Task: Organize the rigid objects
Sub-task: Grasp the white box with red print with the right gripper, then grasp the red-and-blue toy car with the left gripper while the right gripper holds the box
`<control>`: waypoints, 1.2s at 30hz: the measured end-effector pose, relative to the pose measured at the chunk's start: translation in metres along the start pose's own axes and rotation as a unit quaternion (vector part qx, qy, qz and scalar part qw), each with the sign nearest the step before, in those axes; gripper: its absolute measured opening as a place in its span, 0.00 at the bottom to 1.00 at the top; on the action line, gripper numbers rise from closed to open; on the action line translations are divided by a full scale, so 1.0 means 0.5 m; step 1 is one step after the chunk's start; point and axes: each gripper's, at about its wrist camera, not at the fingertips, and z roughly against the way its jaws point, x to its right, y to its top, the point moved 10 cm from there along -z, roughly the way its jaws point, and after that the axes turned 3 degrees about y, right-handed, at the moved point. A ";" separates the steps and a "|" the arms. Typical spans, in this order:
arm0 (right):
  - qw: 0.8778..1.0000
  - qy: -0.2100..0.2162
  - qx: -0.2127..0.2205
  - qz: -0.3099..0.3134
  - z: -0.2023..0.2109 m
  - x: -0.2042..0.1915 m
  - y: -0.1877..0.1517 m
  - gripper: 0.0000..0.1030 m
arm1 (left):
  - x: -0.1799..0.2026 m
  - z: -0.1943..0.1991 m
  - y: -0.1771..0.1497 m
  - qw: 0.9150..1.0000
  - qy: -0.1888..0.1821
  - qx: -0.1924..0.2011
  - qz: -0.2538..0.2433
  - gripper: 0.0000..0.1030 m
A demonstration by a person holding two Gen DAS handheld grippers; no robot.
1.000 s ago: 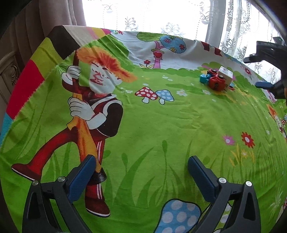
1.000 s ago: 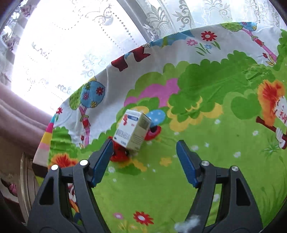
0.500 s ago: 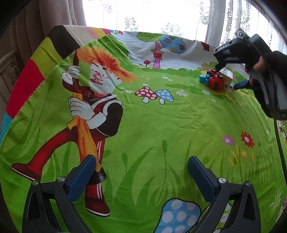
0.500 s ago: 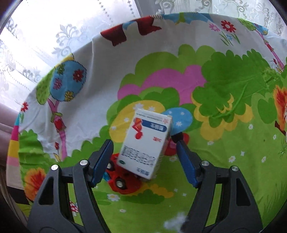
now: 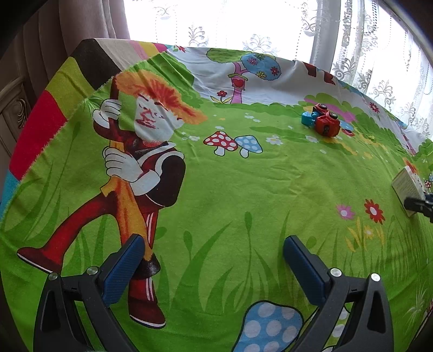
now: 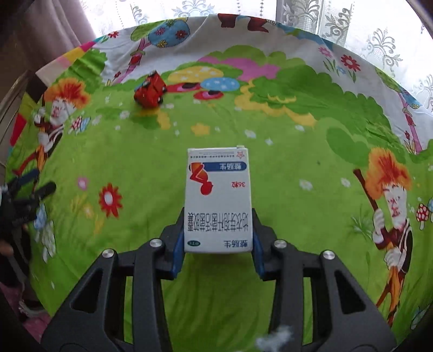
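A white medicine box (image 6: 217,189) with blue and red print sits between the blue pads of my right gripper (image 6: 217,219). The jaws are closing and both pads press on the box's sides, holding it above the cloth. In the left wrist view the same box (image 5: 407,186) shows at the right edge, tilted, with a dark fingertip (image 5: 415,204) on it. A red toy car (image 5: 326,124) lies tipped over at the far right of the table beside a small blue piece (image 5: 307,119); the right wrist view shows the toy car (image 6: 150,90) too. My left gripper (image 5: 213,260) is open over the cloth with nothing between its fingers.
A bright green cartoon-print cloth (image 5: 243,189) covers the whole table. Lace curtains and a bright window (image 5: 243,24) run behind the far edge, with a brown drape (image 5: 89,19) at the far left. My left gripper (image 6: 35,181) shows at the left edge of the right wrist view.
My right gripper closed around the box that leaned on the toy car, then carried it away toward the near right. The car stays behind. The left gripper has not moved.
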 end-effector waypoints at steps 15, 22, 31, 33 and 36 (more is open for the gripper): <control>0.994 -0.040 0.089 0.048 -0.012 -0.046 0.042 0.45 | 0.059 -0.020 0.026 1.000 0.003 -0.023 0.013 1.00; 0.995 -0.032 0.086 0.036 -0.014 -0.041 0.040 0.45 | 0.258 -0.106 0.159 0.999 -0.044 -0.023 0.004 1.00; 0.995 -0.027 0.086 0.032 -0.012 -0.039 0.041 0.46 | 0.316 -0.171 0.273 1.000 -0.002 0.003 -0.006 0.45; 0.995 -0.026 0.086 0.032 -0.013 -0.039 0.041 0.45 | 0.310 -0.146 0.242 0.999 -0.031 0.009 -0.002 0.45; 0.995 -0.025 0.087 0.031 -0.013 -0.038 0.041 0.45 | 0.269 -0.095 0.172 0.999 -0.026 0.028 -0.027 0.45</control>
